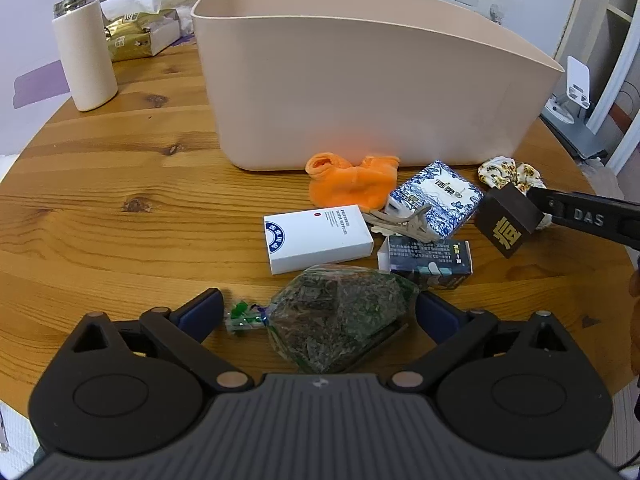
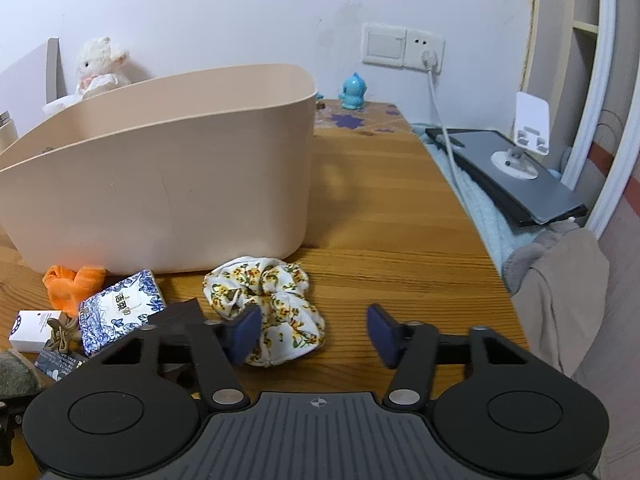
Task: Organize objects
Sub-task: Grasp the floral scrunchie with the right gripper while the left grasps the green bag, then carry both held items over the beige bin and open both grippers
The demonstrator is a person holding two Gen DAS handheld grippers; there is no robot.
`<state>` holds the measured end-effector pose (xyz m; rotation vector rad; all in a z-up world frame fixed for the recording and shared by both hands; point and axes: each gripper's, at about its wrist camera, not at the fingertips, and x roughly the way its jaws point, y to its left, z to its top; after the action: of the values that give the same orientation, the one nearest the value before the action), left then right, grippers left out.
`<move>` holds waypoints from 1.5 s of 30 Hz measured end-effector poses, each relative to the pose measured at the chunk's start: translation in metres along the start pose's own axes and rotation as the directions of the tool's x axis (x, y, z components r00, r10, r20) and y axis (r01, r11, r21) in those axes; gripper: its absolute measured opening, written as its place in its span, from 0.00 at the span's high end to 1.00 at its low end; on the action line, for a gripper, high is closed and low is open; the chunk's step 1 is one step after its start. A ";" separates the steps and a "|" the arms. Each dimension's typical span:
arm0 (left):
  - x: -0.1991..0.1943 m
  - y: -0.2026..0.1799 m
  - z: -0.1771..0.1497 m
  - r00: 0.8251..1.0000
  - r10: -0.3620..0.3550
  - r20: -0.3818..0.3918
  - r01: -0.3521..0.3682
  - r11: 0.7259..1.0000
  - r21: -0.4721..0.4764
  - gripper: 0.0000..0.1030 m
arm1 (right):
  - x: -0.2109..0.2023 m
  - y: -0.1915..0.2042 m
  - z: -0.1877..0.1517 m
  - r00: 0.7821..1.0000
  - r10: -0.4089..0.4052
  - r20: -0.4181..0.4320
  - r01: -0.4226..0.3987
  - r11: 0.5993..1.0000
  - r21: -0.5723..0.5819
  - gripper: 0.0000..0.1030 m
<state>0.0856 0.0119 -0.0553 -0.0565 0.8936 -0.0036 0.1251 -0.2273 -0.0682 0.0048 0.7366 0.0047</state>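
Observation:
My left gripper (image 1: 318, 308) is open low over the wooden table, its fingers either side of a clear bag of dried green leaves (image 1: 340, 316). Beyond it lie a white box (image 1: 316, 238), a dark blue box (image 1: 428, 258), a blue-patterned box (image 1: 440, 196), a beige clip (image 1: 404, 224) and an orange cloth (image 1: 348, 184), all in front of a beige bin (image 1: 360, 92). My right gripper (image 2: 314, 332) is open with a floral scrunchie (image 2: 272, 304) by its left finger. A dark brown box (image 1: 506, 220) sits tilted against that finger's outer side.
A white bottle (image 1: 84, 56) and gold packets (image 1: 128, 40) stand at the table's back left, with a plush toy (image 2: 100, 64) behind the bin. Off the table's right edge are a grey laptop (image 2: 520, 192), a white phone stand (image 2: 528, 128) and a charging cable (image 2: 440, 120).

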 end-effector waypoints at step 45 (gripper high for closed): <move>-0.099 0.025 0.053 0.954 -0.017 0.298 0.017 1.000 0.001 0.50 | -0.141 0.017 0.039 0.953 0.024 0.303 -0.023 1.000 -0.006 0.95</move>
<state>0.0643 0.0419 0.0541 -0.0641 0.5908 -0.0105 0.0472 -0.2114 0.0558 0.0112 0.4290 0.0269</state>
